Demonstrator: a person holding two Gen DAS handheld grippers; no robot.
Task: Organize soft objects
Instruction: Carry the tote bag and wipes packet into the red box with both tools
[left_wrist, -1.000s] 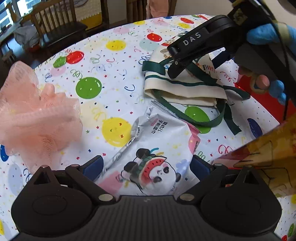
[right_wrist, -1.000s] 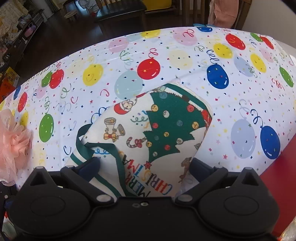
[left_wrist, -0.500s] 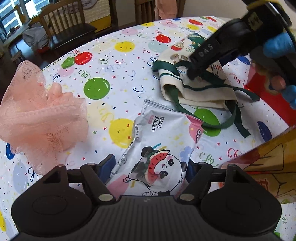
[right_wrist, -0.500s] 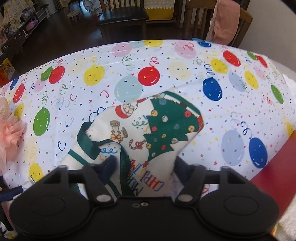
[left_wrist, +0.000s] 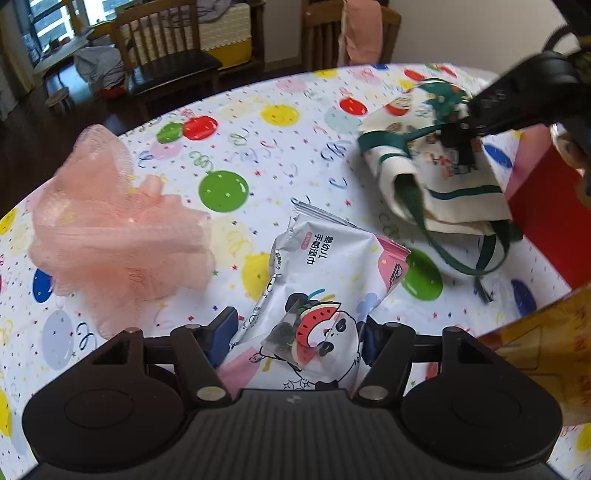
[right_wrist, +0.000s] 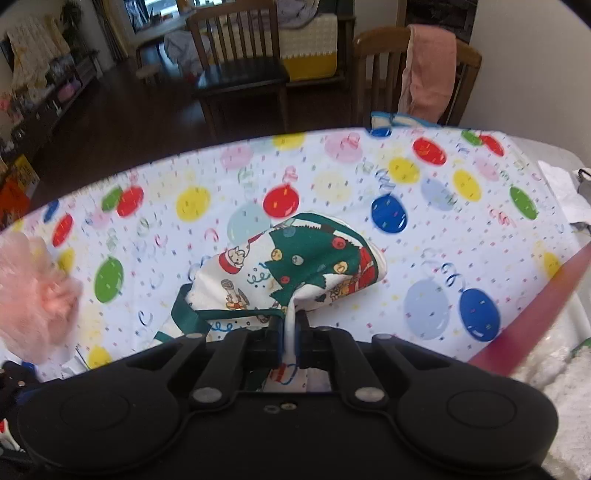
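Note:
A white wipes pack (left_wrist: 325, 266) with a panda print lies on the balloon-print tablecloth (left_wrist: 258, 147). My left gripper (left_wrist: 295, 336) is closing on the pack's near end, and both blue pads touch its sides. A pink mesh bath pouf (left_wrist: 118, 229) sits to the left, apart from the pack, and shows again as the pouf (right_wrist: 33, 295) at the left edge of the right wrist view. My right gripper (right_wrist: 291, 332) is shut on a fold of the Christmas tote bag (right_wrist: 295, 266) and holds it partly raised. In the left wrist view, the right gripper (left_wrist: 460, 140) pinches the tote bag (left_wrist: 443, 184), whose green straps trail on the cloth.
A red surface (left_wrist: 543, 218) borders the cloth on the right, and a yellow printed box (left_wrist: 546, 339) stands at the near right. Wooden chairs (left_wrist: 166, 55) stand beyond the far edge, one draped with a pink towel (right_wrist: 428, 70). White crinkled plastic (right_wrist: 554, 362) lies at the right.
My right jaws closed from wide apart onto the tote bag's fabric and lifted it off the cloth. My left jaws narrowed around the wipes pack.

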